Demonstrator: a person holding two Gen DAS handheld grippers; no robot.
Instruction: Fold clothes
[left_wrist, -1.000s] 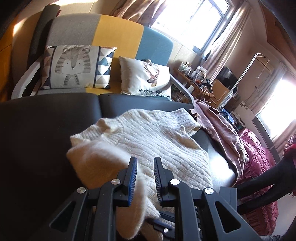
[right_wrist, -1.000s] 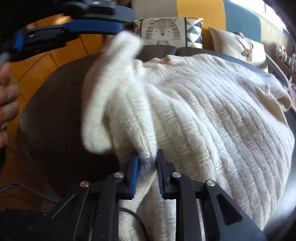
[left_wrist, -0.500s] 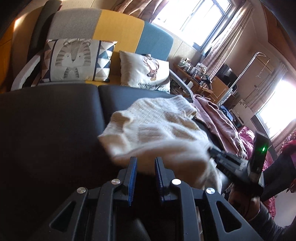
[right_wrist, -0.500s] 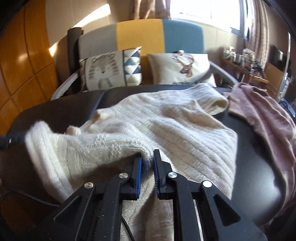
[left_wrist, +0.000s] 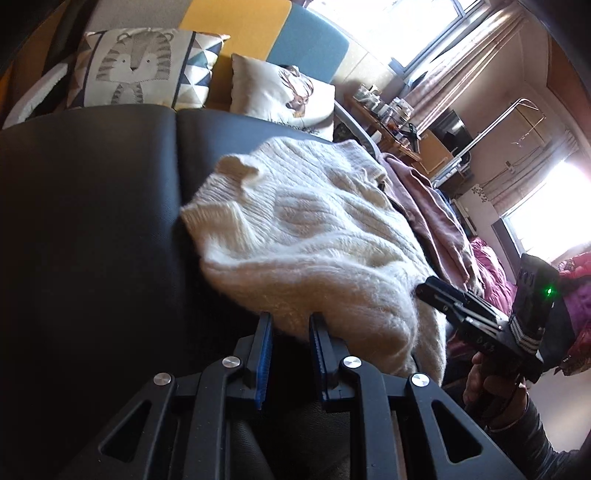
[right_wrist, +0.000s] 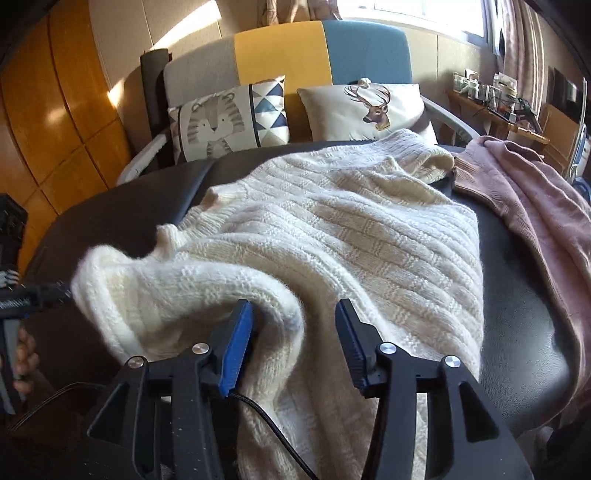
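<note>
Your cream sweater (right_wrist: 332, 236) lies mid-frame on the black bench (left_wrist: 85, 221), one side folded over. Your right claw (right_wrist: 293, 328) is opening, knit between its jaws but unpressed; your left claw (left_wrist: 290, 328) stays clamped on the fold's edge. The pink garment (right_wrist: 535, 192), at right, waits unfolded.

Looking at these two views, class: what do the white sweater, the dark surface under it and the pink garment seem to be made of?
White sweater: a thick knit, probably wool or acrylic, with ribbed rows and a fuzzy nap at the edges.
Dark surface: likely leather or vinyl, smooth with a soft sheen and a seam.
Pink garment: a finer knit, matte, draping in soft folds; the fibre cannot be told.
</note>
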